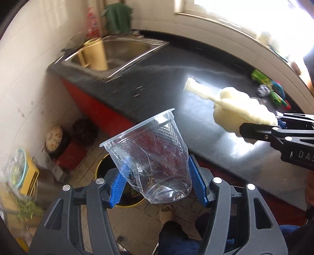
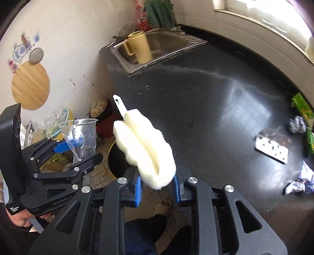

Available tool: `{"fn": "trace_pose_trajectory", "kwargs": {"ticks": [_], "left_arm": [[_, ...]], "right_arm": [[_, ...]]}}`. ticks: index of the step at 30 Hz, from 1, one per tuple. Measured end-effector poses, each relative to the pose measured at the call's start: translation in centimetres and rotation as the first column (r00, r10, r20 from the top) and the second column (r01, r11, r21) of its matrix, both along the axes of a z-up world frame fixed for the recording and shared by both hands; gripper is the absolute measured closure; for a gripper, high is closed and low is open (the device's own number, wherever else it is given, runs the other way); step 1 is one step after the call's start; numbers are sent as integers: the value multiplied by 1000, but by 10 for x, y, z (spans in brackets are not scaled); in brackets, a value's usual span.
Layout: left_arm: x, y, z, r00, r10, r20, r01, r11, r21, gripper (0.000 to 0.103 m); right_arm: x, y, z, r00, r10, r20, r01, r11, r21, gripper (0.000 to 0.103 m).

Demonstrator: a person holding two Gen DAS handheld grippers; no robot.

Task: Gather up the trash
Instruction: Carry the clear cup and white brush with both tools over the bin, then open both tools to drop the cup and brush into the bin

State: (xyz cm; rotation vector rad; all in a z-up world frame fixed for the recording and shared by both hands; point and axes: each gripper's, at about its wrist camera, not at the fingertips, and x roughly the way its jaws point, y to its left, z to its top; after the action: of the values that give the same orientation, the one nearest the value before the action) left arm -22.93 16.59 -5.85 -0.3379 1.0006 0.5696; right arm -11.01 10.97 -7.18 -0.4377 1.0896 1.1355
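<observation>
Two wrist cameras, close in, angled down over the counter's (image 2: 206, 94) near edge.
Both face the sink (image 1: 125, 49) corner and share the floor bin (image 2: 115, 160).

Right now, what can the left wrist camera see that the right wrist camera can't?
Only the left wrist view shows the bright window. Only the right wrist view shows the round wooden board on the wall and the white power strip. Both show the clear plastic cup in the left gripper, the white sponge brush in the right gripper, the sink and the yellow-rimmed bin.

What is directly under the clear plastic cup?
A yellow-rimmed bin with a dark inside stands on the tiled floor under the clear plastic cup. The cup and the left gripper cover most of its opening.
</observation>
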Motion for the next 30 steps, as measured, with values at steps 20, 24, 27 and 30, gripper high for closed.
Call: {"fn": "trace_pose_trajectory", "kwargs": {"ticks": [20,24,27,30], "left_arm": [[-102,110,-126,986,163,-13,-163,970,-178,44],[-100,116,-136,987,163,-13,-162,966,-201,44],[-100,122,-143,986,168,-14,-167,962,-216,44],[-99,126,-147,985,174,-6,-171,957,-234,40]], "right_arm": [[-69,152,-130,991,88,-98,-112,956,-271,77],[-68,163,-135,992,78,-104,-105,953,-285,76],[-67,171,-136,991,81,-104,-107,952,-285,76],[-69,178,-136,988,89,-123,-120,952,-281,72]]}}
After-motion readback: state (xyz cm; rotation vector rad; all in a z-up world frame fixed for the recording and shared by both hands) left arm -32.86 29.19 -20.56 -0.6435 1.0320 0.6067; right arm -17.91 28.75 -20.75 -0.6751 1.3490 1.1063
